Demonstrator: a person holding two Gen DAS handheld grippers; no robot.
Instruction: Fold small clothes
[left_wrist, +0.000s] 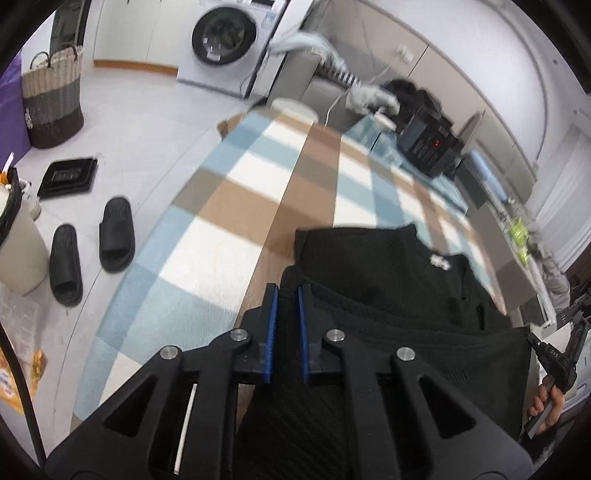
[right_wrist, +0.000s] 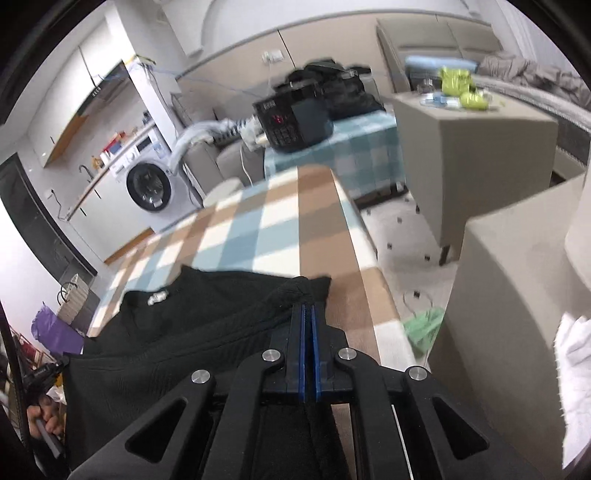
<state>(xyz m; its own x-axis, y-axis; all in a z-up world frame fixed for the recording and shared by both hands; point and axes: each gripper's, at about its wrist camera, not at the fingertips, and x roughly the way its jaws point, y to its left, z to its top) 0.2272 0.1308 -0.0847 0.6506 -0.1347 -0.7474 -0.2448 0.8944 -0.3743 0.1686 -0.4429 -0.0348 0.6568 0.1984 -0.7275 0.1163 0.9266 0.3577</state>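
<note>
Black garment (right_wrist: 192, 325) pinched in both tongs

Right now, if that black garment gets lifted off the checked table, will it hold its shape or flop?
Probably flop: the black garment already lies in soft folds and bunches where the right tool pinches it. It looks like a thick, ribbed knit, so likely grippy rather than slippery.

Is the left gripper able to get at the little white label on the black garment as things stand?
Probably yes. The white label lies uncovered on the black garment, ahead of the left gripper, with only cloth between. But that gripper looks clamped on a garment edge and would have to let go first.
</note>
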